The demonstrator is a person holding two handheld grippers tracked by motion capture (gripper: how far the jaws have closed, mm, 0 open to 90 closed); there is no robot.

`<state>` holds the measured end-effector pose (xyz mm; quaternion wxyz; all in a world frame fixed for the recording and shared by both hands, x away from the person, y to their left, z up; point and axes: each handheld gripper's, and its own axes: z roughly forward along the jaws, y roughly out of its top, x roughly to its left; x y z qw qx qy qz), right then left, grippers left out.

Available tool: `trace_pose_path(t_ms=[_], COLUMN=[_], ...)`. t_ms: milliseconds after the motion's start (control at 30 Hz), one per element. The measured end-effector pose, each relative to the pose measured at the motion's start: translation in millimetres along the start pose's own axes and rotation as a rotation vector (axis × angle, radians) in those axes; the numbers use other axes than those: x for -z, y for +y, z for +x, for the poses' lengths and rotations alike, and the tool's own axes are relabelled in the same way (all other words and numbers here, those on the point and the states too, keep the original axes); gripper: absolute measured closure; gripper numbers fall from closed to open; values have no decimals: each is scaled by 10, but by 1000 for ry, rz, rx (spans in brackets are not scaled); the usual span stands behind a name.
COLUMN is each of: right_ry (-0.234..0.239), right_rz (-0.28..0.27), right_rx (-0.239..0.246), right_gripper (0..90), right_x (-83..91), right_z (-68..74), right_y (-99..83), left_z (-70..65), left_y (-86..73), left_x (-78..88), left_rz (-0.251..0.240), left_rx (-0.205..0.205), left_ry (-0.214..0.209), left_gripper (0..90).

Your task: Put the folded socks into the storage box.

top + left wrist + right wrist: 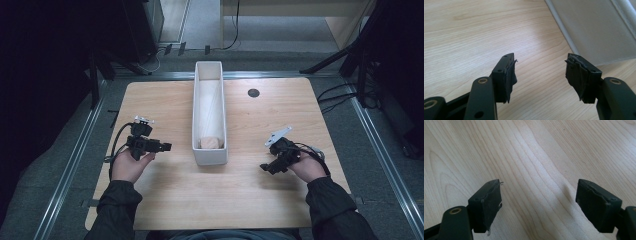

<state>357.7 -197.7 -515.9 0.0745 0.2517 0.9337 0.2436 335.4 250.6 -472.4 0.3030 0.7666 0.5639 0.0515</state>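
Down the middle of the table (pixel 165 200), the white bin (pixel 196 110) ran from far edge toward near, a pale block, perhaps foam (pixel 210 142), at its near end. Left gripper (pixel 167 146) and right gripper (pixel 263 167) flanked it, jaws apart, empty.

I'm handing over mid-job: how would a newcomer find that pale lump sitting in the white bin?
Start at the wooden table and find the long white bin running down its middle, away from the person. Look inside at the end nearest the person, between the two hand-held grippers: the pale beige lump lies there. It is the one item visible in the bin, warmer in tone than the white walls.
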Motion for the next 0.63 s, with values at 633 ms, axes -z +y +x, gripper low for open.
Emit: trace_pose_path(t_ms=[633], right_ry=[-7], right_rz=[-25], right_rx=[-5], right_gripper=[205], right_x=[54], right_z=[-34], right_y=[-10], left_z=[243], left_y=[-138], left_x=[16], left_rz=[-11], left_rx=[38], left_ry=[-4], left_gripper=[345])
